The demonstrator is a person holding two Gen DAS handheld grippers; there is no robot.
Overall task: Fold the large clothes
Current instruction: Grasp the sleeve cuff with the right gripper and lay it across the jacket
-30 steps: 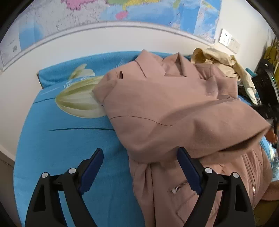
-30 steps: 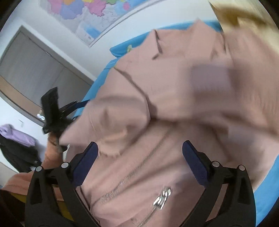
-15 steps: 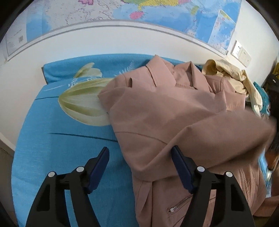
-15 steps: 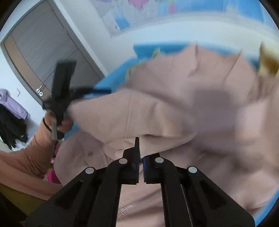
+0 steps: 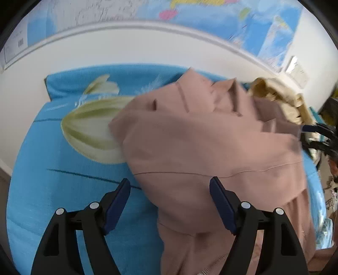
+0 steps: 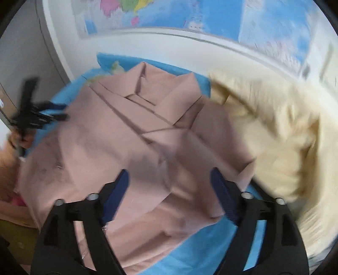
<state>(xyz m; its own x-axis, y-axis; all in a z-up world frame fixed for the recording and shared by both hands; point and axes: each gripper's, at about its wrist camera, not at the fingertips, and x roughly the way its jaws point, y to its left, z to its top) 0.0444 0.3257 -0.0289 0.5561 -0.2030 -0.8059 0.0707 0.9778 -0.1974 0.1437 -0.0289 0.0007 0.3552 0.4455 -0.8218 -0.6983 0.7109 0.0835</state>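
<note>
A dusty-pink jacket (image 5: 211,148) lies spread over the blue blanket (image 5: 52,190) that covers the bed, collar toward the far edge by the wall, a sleeve folded across its front. It takes up the middle and right of the bed, with its left edge overlapping the pale green flower (image 5: 90,131) printed on the blanket.

The left claw (image 5: 169,198) hangs over the near part of the jacket's left edge, its jaws widening; the cloth lies below the gap and the blue pads (image 5: 115,203) press on nothing.

The right claw (image 6: 169,190) hovers above the jacket's right side, its jaws also spreading and wide apart, gripping nothing.

A cream garment (image 6: 274,131) is heaped just beside the jacket at the bed's far right corner. A world map (image 6: 190,19) hangs on the white wall behind the bed.
</note>
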